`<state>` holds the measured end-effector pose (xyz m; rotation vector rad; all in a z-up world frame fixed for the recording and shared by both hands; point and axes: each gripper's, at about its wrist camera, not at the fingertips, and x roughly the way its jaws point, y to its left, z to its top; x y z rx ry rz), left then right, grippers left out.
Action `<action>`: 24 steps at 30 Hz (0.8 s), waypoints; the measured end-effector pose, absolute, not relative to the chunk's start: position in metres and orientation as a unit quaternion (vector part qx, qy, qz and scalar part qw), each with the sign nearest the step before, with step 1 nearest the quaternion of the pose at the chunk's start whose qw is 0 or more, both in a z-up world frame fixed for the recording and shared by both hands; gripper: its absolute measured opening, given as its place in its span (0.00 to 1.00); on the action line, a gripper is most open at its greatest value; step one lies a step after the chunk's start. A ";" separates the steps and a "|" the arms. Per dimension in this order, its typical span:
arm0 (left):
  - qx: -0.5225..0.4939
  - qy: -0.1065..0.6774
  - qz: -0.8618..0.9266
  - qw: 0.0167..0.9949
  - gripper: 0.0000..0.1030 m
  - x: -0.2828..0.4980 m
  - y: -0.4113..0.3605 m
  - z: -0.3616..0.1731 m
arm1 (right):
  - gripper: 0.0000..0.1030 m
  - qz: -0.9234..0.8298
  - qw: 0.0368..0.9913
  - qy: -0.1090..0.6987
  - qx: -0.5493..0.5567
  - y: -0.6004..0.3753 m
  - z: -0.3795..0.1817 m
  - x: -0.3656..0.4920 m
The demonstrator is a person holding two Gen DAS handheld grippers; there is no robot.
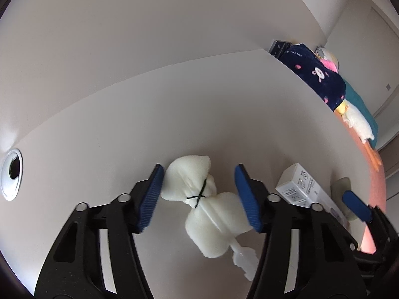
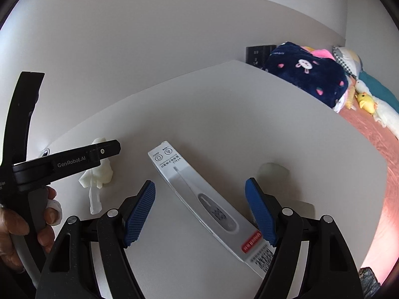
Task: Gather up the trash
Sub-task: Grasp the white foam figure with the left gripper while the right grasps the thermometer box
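Left gripper (image 1: 199,196): wide open, holding nothing; its blue pads flank the foam wad, so it looks lined up to close on it.
Foam wad (image 1: 212,214): white, pinched at the waist by a dark tie, lying on the table (image 1: 124,129) well in from the far edge; the left pad is just beside it, and I cannot tell if it touches.
Plastic scrap (image 1: 243,259): translucent piece at the wad's near end, probably trash too.
Right gripper (image 2: 200,211): wide open, empty, straddling the thermometer box.
Thermometer box (image 2: 207,204): flat, lying diagonally on the table towards its right edge, which suits a grasp across its narrow width.
Pale lump (image 2: 273,170): beyond the right pad, near the right edge; too blurred to identify.
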<state>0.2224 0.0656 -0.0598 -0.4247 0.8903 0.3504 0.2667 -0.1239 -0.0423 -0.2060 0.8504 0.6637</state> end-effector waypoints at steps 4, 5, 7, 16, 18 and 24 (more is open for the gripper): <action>-0.173 0.429 0.159 0.872 0.49 0.221 0.064 -0.060 | 0.74 0.319 0.845 0.411 -0.122 -0.112 -0.052 0.273; -0.168 0.430 0.160 0.872 0.49 0.221 0.062 -0.060 | 0.74 0.319 0.844 0.413 -0.127 -0.110 -0.054 0.274; -0.150 0.435 0.166 0.872 0.49 0.222 0.058 -0.061 | 0.73 0.315 0.842 0.415 -0.139 -0.106 -0.056 0.274; -0.118 0.435 0.154 0.879 0.40 0.210 0.046 -0.062 | 0.45 0.315 0.831 0.432 -0.156 -0.093 -0.062 0.268; -0.120 0.430 0.148 0.882 0.34 0.206 0.047 -0.063 | 0.29 0.315 0.832 0.434 -0.142 -0.093 -0.061 0.269; -0.141 0.415 0.127 0.890 0.28 0.202 0.050 -0.063 | 0.28 0.318 0.834 0.441 -0.091 -0.098 -0.059 0.267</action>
